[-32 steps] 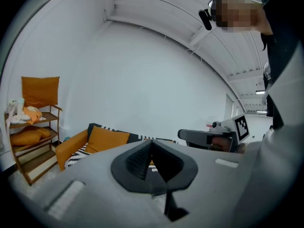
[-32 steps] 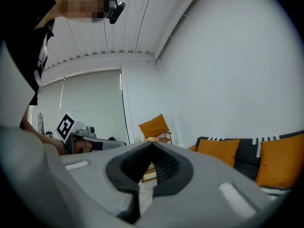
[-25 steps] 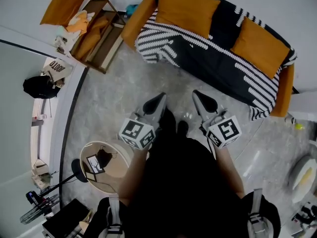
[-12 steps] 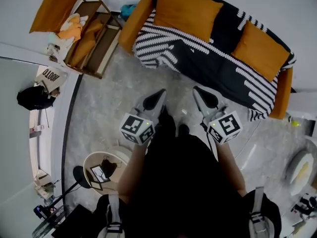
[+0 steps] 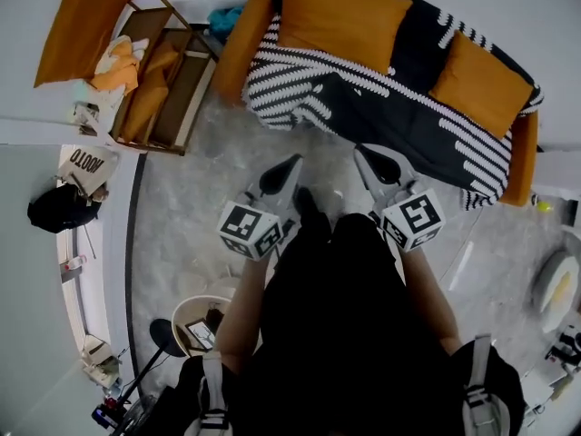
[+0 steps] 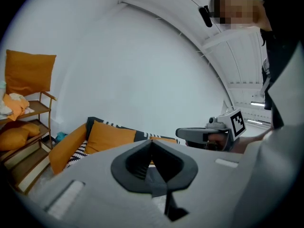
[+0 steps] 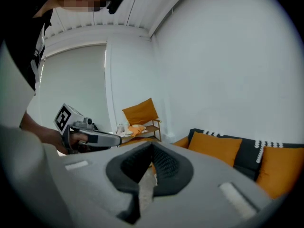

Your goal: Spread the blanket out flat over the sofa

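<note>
The black blanket with white stripes [image 5: 381, 107] lies over the orange sofa [image 5: 243, 39], covering seat and back, with a bunched striped part at its left end [image 5: 281, 84]. Two orange cushions [image 5: 340, 12] [image 5: 477, 84] rest on it. My left gripper [image 5: 295, 159] and right gripper [image 5: 360, 150] are held side by side above the floor in front of the sofa, apart from the blanket. Both are shut with nothing between the jaws. In the left gripper view the shut tips [image 6: 152, 142] point at the sofa [image 6: 71, 148]; the right gripper's tips [image 7: 152, 144] point between sofa and shelf.
A wooden shelf rack [image 5: 154, 71] with orange cushions and cloths stands left of the sofa. A black bag [image 5: 59, 207] and a round stool [image 5: 204, 321] with small items lie at the left. A white object [image 5: 554, 289] sits at the right edge. Grey marble floor [image 5: 191, 207] lies between.
The person has stepped a little closer to the sofa; it sits nearer the grippers in the head view. Both grippers stay shut and side by side.
</note>
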Demonstrator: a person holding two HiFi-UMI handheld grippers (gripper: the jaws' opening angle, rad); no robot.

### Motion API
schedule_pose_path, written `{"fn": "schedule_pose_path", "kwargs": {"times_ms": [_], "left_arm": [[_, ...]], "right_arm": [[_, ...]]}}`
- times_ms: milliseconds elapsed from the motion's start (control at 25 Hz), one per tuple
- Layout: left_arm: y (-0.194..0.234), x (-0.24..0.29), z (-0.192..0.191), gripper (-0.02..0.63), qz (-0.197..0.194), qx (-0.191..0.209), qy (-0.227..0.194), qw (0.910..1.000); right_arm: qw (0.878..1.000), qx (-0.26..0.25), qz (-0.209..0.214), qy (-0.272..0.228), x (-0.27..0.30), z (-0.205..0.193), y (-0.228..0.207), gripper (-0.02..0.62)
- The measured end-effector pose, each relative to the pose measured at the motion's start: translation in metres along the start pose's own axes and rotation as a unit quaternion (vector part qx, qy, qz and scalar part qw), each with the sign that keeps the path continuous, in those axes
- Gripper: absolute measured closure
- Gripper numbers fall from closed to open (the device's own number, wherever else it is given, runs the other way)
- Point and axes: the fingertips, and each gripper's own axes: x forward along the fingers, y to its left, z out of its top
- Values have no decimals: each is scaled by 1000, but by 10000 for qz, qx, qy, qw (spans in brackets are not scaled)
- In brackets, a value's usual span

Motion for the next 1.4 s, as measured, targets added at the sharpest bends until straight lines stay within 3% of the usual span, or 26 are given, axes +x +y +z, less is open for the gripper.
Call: {"fn": "schedule_pose_path", "kwargs": {"times_ms": [560,880,1400], "left_arm": [[75,42,-34,600,177,-227,438,9986],[128,98,-59,600,244,-129,590,9979],[234,159,-123,600,712,-209,774,9942]], "right_arm": [[9950,51,38,996,115,-103,-62,594],[9917,-42,491,1187,215,-171,-94,594],[9843,-19,991,1463,342,-280,-118,592]]}}
